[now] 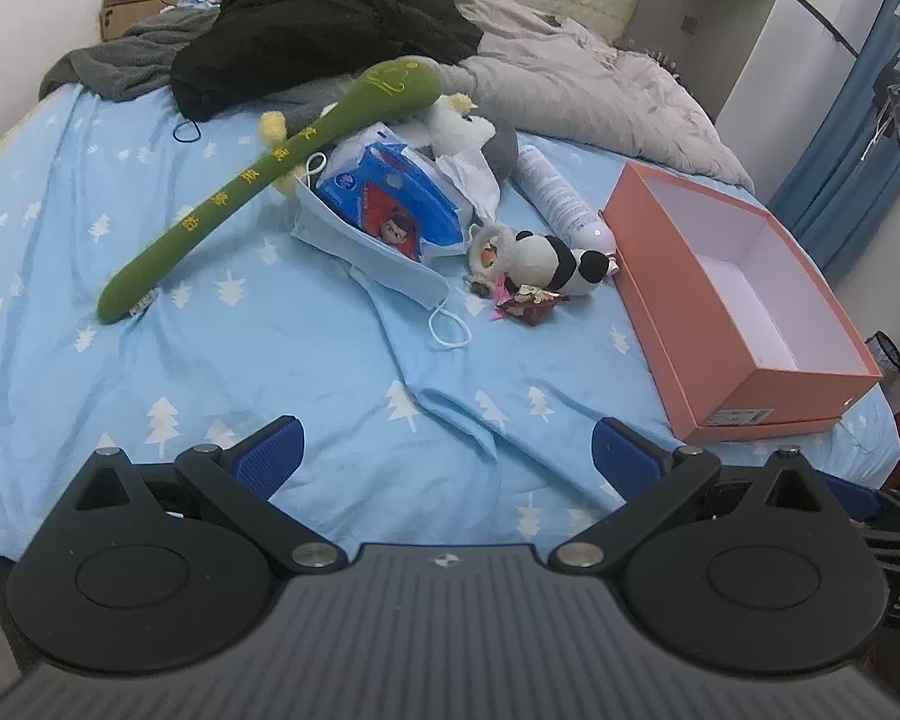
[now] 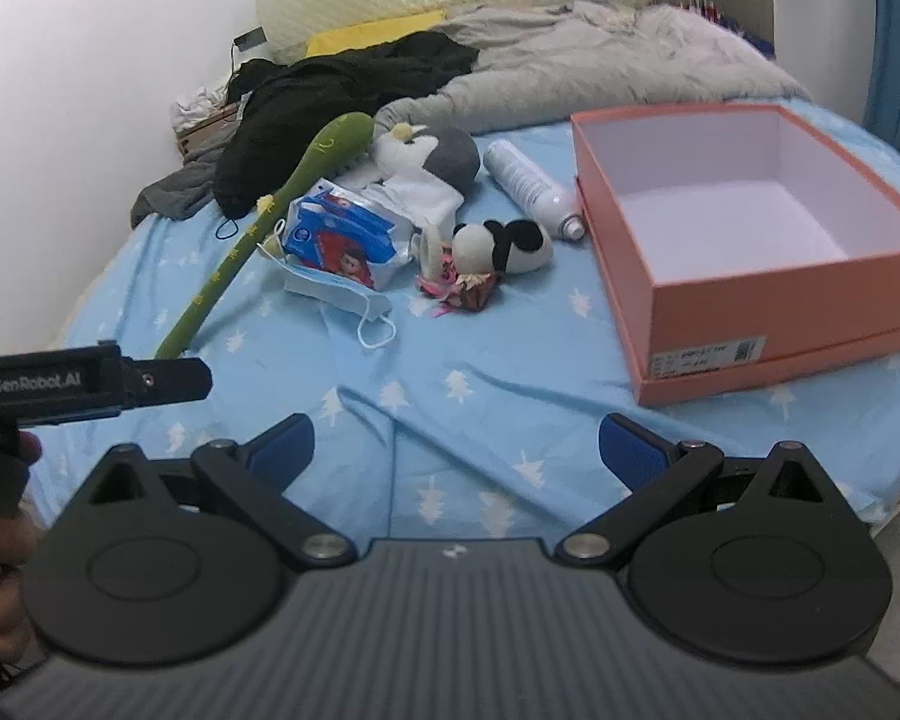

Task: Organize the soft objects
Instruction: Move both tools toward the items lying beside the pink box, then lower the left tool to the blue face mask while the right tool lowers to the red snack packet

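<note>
Blue cotton printed with white trees covers the bed [image 1: 306,360], wrinkled into long folds. From the left, one long green plush [image 1: 258,180] lies slantwise, sausage-shaped with yellow stitched characters. Beside it sits one crinkly tissue pack [image 1: 390,204] in plastic, resting on one pale pleated mask [image 1: 384,264] whose ear loop curls on the sheet. Behind these lies one grey-and-white plush [image 1: 480,138]. Next comes one small panda [image 1: 558,258] — round, black and white, on its side — touching a shiny wrapper [image 1: 528,300]. One white can [image 1: 561,192] lies just behind it. Furthest right stands one orange cardboard box [image 1: 744,396], rectangular, white inside, holding nothing.

Two grippers hover over the near sheet — the left gripper [image 1: 447,450] and the right gripper [image 2: 456,450] both have their blue ribbed pads spread wide, gripping nothing.
</note>
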